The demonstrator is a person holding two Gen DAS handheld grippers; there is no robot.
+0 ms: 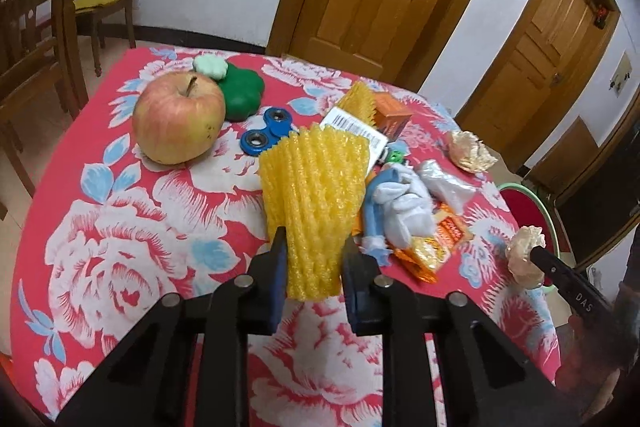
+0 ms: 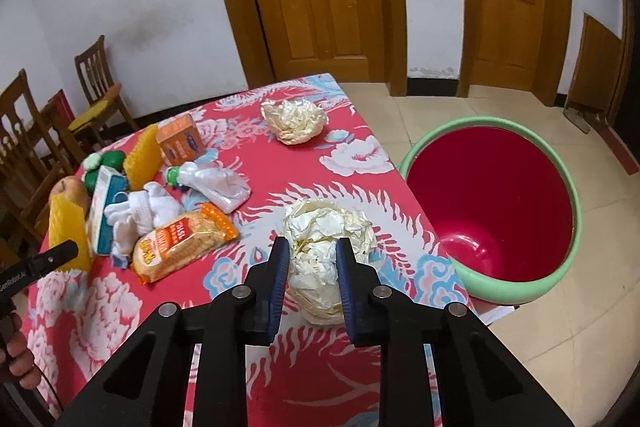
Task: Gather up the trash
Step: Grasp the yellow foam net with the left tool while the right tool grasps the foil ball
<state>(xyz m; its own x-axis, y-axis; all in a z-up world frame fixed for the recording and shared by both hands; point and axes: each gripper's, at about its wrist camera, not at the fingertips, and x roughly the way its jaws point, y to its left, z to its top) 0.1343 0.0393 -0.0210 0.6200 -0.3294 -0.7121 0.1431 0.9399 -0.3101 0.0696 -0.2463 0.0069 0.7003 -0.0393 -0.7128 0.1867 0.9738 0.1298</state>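
With both grippers clenched, left gripper pinches yellow foam fruit net on the floral tablecloth; right gripper squeezes crumpled paper ball near table edge, red bin just beyond.

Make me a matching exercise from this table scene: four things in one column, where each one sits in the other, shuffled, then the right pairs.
Things
1. yellow foam fruit net
2. crumpled paper ball
3. apple
4. red bin with a green rim

Places
A. on the floor beside the table
B. between the left gripper's fingers
C. on the tablecloth, next to a green toy and a blue fidget spinner
D. between the right gripper's fingers

Pairs: 1-B, 2-D, 3-C, 4-A
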